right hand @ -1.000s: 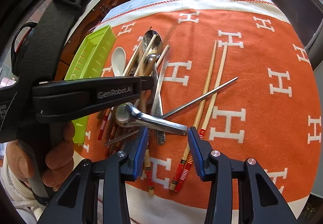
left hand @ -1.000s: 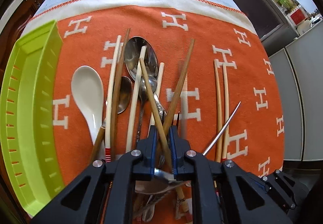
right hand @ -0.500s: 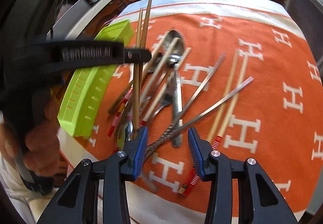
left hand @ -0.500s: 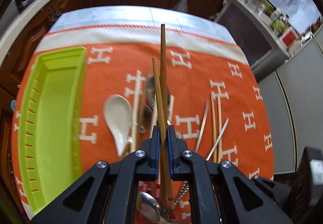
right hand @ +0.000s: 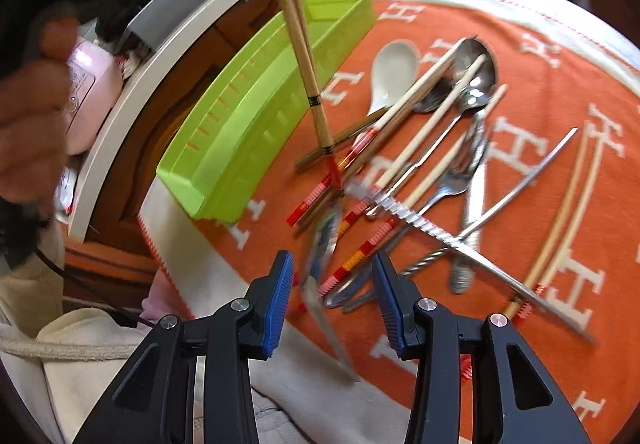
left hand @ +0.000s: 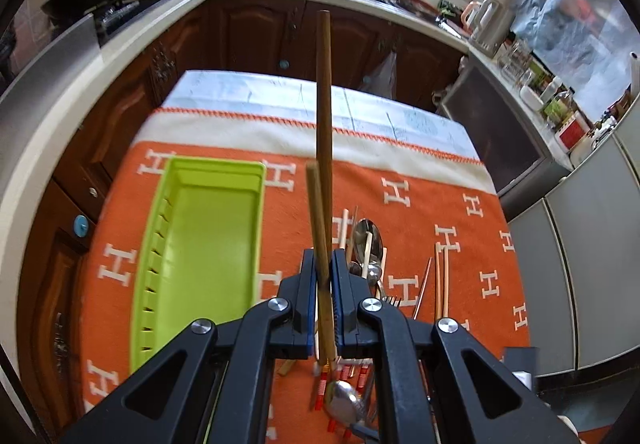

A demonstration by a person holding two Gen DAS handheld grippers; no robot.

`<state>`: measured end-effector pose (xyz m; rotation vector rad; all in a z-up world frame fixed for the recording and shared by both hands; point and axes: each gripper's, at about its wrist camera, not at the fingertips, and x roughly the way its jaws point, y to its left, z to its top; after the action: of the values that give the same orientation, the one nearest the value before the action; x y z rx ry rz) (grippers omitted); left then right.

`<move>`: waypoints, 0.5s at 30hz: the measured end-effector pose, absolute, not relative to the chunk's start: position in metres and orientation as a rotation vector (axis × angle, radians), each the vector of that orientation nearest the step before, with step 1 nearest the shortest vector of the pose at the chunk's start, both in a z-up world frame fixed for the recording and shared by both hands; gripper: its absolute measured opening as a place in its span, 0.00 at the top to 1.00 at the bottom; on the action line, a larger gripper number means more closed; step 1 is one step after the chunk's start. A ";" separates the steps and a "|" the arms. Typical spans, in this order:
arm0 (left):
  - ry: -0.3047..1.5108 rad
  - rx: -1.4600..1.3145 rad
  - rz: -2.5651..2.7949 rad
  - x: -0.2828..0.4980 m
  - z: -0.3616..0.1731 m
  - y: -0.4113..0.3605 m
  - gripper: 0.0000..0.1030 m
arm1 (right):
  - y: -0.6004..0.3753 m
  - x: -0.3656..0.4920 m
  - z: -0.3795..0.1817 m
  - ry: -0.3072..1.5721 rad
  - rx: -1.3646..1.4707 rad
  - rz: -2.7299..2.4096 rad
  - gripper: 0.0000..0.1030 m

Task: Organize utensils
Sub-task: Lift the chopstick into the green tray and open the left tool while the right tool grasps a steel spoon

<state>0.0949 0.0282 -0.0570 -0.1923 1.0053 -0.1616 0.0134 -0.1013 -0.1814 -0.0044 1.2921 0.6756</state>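
Left wrist view: our left gripper (left hand: pixel 323 284) clamps two brown wooden chopsticks (left hand: pixel 323 147); we should lower them level into the lime-green plastic tray (left hand: pixel 160 256) at centre left. Our right gripper (right hand: pixel 331 284) hangs open, holding nothing.

Lifts the brown chopsticks (left hand: pixel 323 147) clear of the utensil pile (right hand: pixel 424 147) in the left gripper (left hand: pixel 323 284), now higher above the cloth.

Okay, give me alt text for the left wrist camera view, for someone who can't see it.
The left gripper is shut on a pair of brown wooden chopsticks that point up and away above an orange blanket. An empty green tray lies to the left on the blanket; a heap of spoons and chopsticks lies to the right.
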 end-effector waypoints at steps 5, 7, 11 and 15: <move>0.968 -0.182 -0.164 0.077 -0.037 0.043 0.96 | -0.089 0.019 -0.199 1.342 0.005 0.698 0.80; 0.962 -0.178 -0.162 0.072 -0.034 0.047 0.96 | -0.087 0.020 -0.204 1.348 0.024 0.706 0.84; 0.970 -0.193 -0.173 0.063 -0.032 0.055 0.96 | -0.084 0.018 -0.206 1.336 0.034 0.704 0.94; 0.996 -0.211 -0.198 0.058 -0.034 0.060 0.96 | -0.088 0.017 -0.198 1.306 0.057 0.675 0.94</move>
<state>0.0585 0.0603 -0.0341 -0.2115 0.9956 -0.1982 0.0171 -0.0885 -0.1977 0.0569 1.3064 0.6746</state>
